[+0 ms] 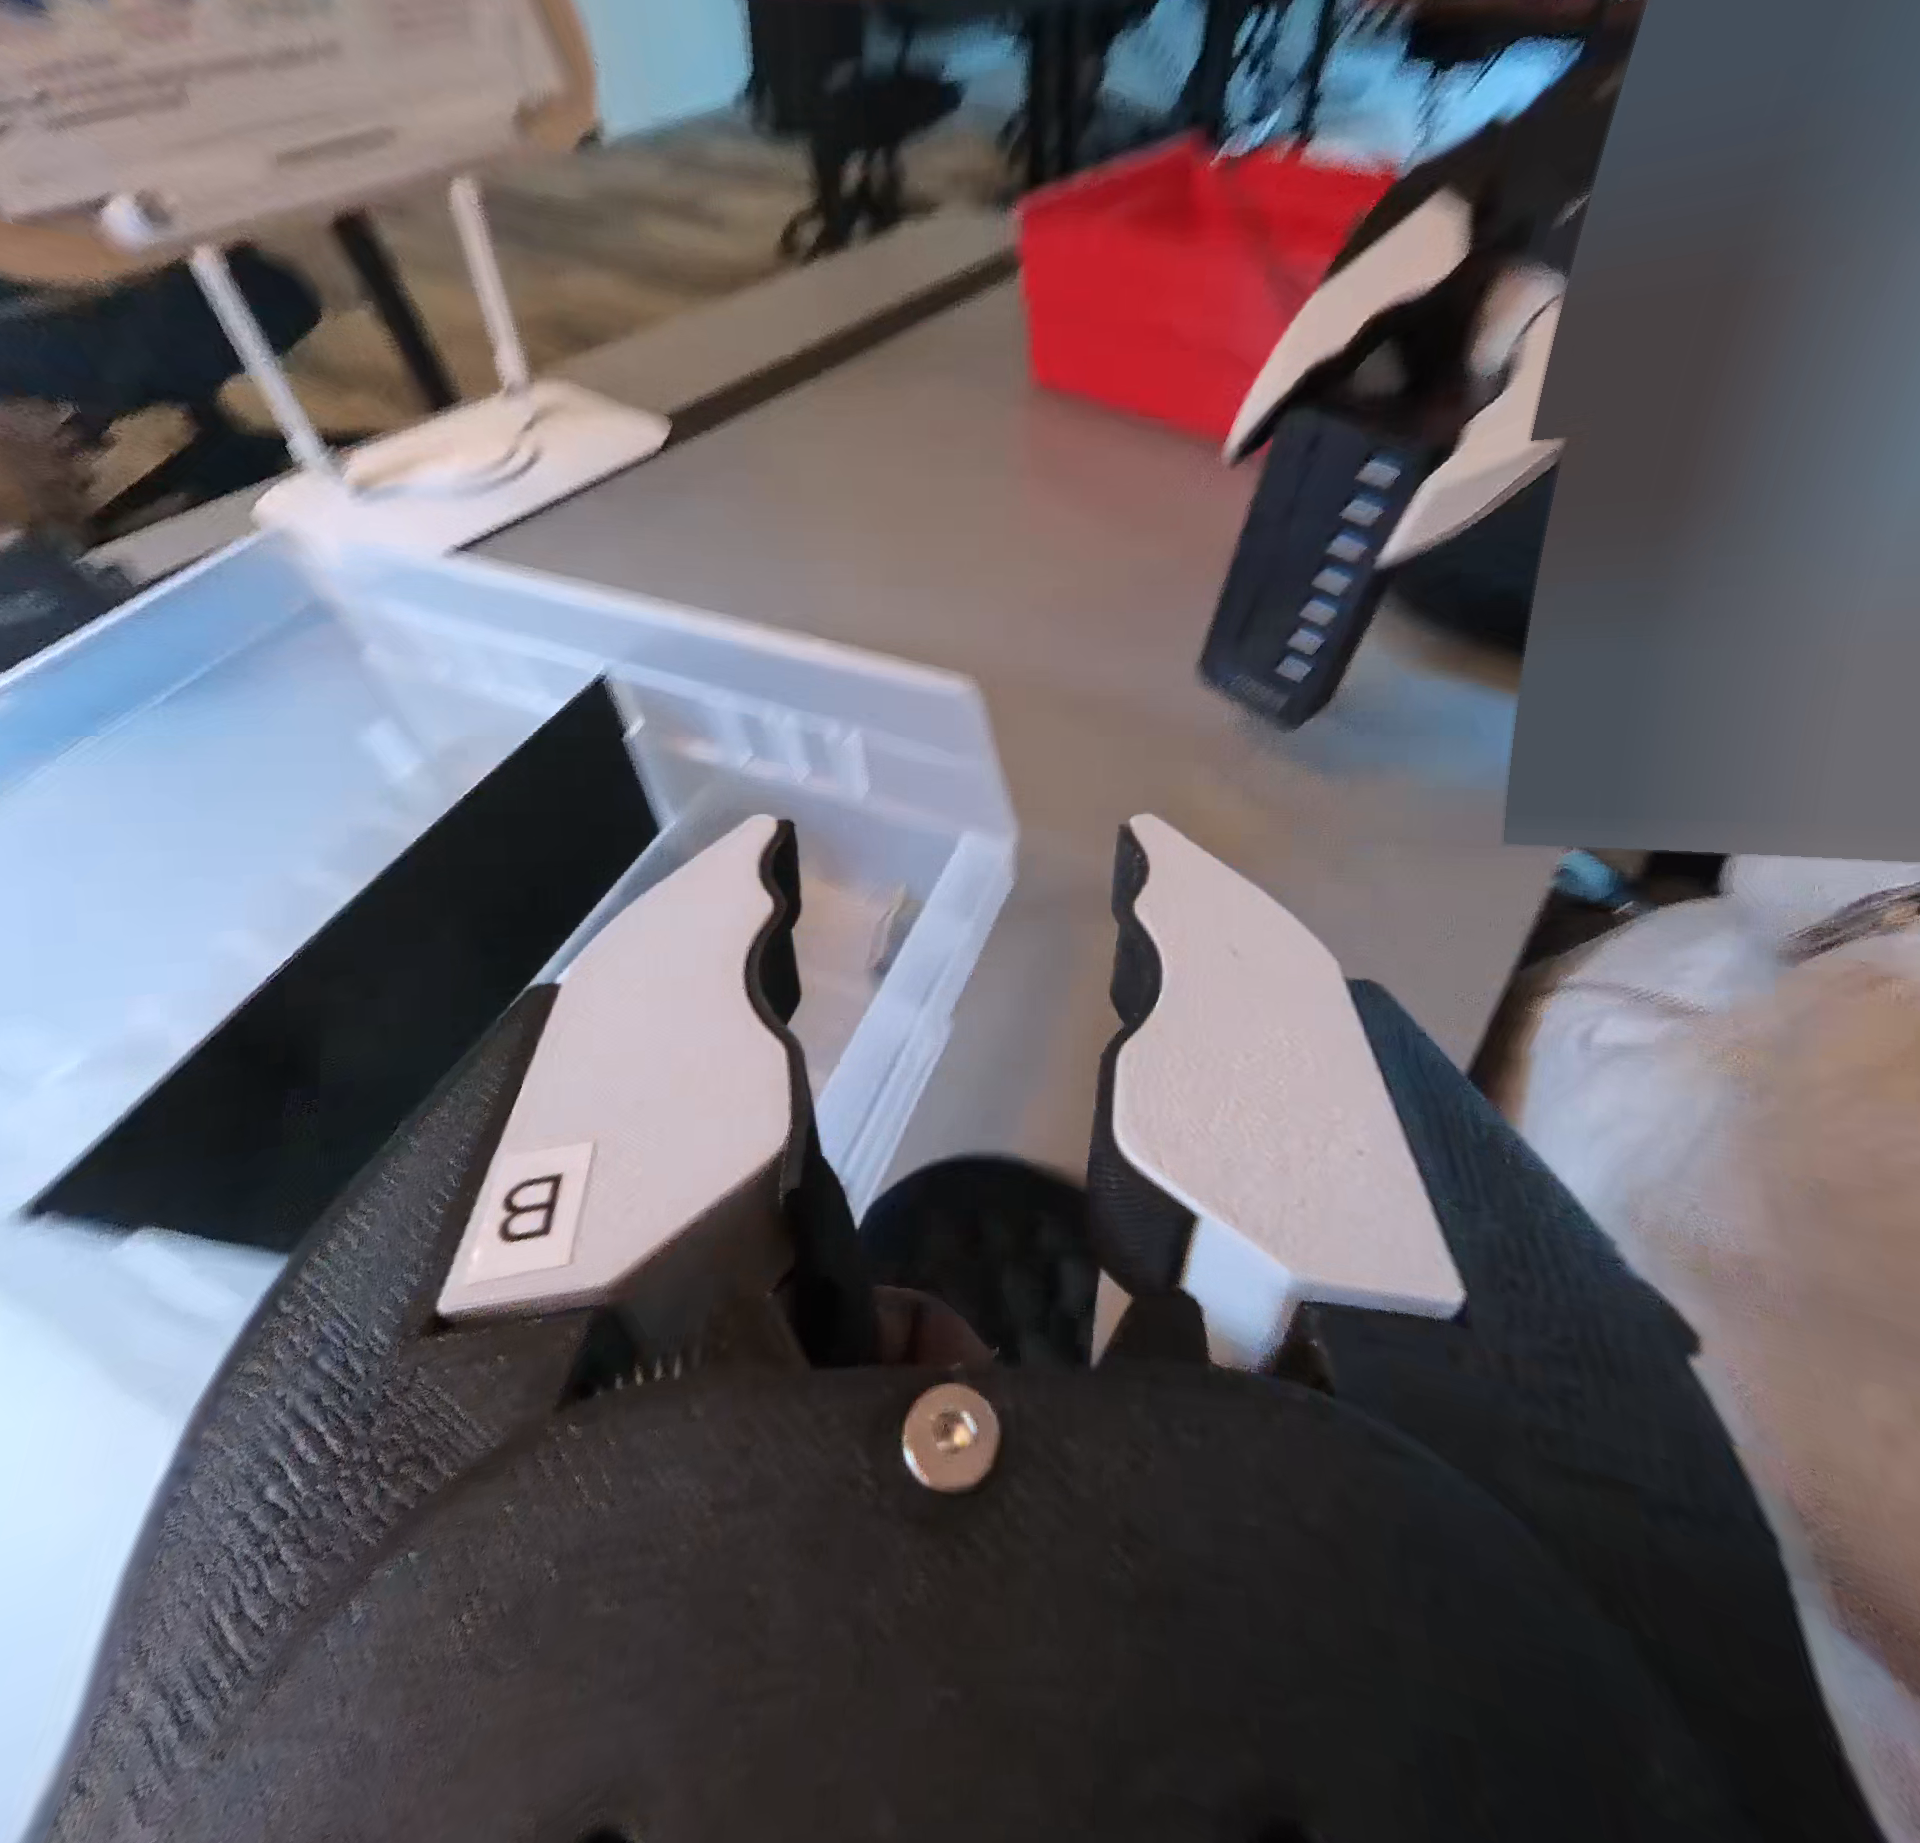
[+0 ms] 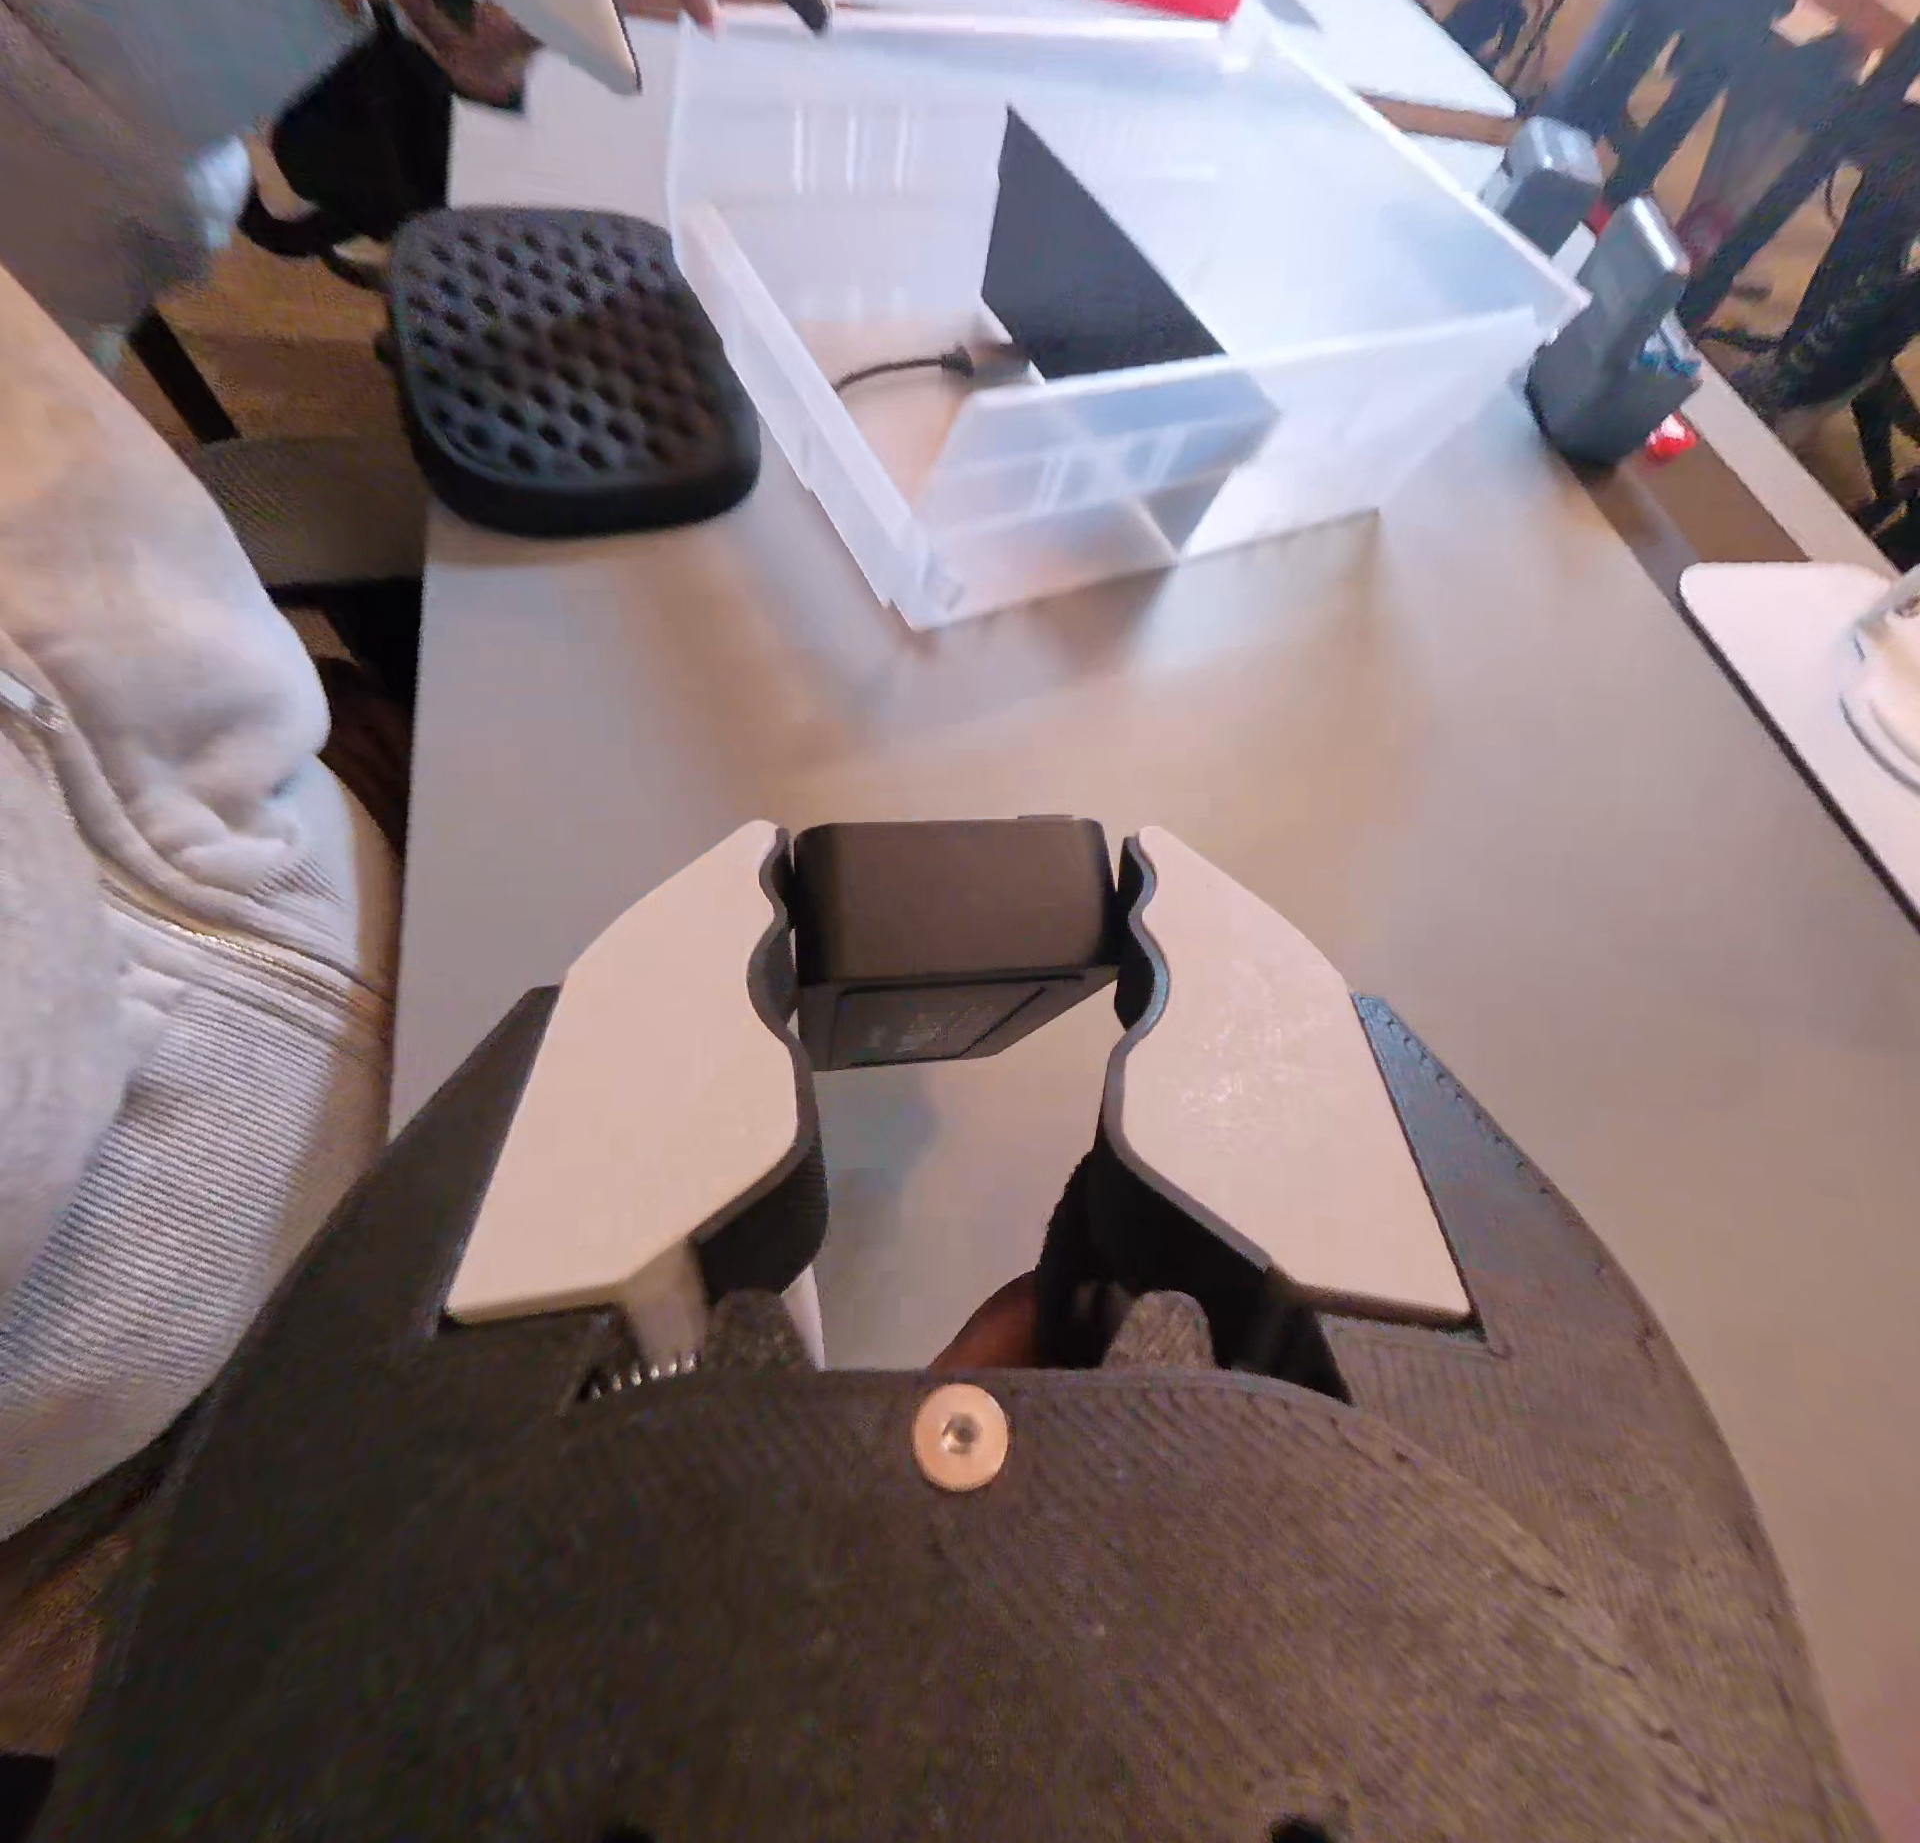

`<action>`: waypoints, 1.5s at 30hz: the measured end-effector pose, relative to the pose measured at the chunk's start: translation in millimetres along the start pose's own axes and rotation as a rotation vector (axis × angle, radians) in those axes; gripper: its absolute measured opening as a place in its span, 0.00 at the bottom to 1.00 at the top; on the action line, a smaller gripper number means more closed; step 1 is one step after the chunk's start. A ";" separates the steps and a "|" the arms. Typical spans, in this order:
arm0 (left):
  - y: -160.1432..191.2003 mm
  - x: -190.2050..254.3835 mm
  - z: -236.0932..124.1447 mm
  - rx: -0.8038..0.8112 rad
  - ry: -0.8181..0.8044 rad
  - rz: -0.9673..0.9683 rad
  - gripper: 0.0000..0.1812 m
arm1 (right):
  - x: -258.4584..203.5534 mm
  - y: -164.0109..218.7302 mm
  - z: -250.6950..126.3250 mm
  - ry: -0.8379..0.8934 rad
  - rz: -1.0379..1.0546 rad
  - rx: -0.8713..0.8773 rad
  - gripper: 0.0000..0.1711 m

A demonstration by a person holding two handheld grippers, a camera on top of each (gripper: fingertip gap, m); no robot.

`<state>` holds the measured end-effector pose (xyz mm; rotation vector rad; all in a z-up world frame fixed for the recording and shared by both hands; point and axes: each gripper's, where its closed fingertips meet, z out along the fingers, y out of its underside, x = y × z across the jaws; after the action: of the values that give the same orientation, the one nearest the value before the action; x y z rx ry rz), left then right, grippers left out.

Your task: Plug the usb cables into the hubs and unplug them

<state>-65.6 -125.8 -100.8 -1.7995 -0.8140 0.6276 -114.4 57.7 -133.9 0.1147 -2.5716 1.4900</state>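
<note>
My right gripper (image 2: 951, 843) is shut on a black USB hub (image 2: 945, 920) and holds it above the grey table (image 2: 1351, 858). In the left wrist view the hub (image 1: 1299, 588) hangs tilted from the right gripper (image 1: 1314, 505), its row of ports facing me. My left gripper (image 1: 956, 837) is open and empty, over the near corner of a clear plastic bin (image 1: 831, 681). It also shows at the top left of the right wrist view (image 2: 722, 48). A black cable (image 2: 894, 372) lies inside the clear bin (image 2: 1299, 380), beside a black divider (image 2: 1081, 276).
A red bin (image 1: 1132, 307) stands at the back of the table. A white stand base (image 1: 520, 453) sits beside the clear bin. Grey devices (image 2: 1600, 339) stand at the table's right edge. A black perforated chair seat (image 2: 561, 359) and a person's grey sleeve (image 2: 135, 858) lie left of the table. The left gripper's tips are roughly 20 centimeters from the right gripper's.
</note>
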 end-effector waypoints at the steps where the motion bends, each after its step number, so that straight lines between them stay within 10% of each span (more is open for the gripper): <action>1: 7.0 -6.9 -0.9 -0.056 -0.032 0.015 0.32 | 2.3 4.6 1.6 0.004 0.004 -0.013 0.35; 29: 105.9 -20.5 95.3 -0.924 0.484 -0.182 0.08 | 11.4 -17.7 -41.1 0.089 0.116 0.279 0.42; 35: 96.9 -24.7 91.1 -0.845 0.437 0.004 0.05 | 14.8 -19.2 -46.0 0.158 0.088 0.291 0.41; 45: -69.3 -73.4 22.7 0.077 -0.366 0.344 0.05 | -3.5 -43.7 -50.8 0.145 0.147 0.488 0.38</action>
<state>-145.5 -151.6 -40.3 -1.7928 -0.7087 1.2232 -99.1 79.9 -72.5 -0.1216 -2.0958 2.0682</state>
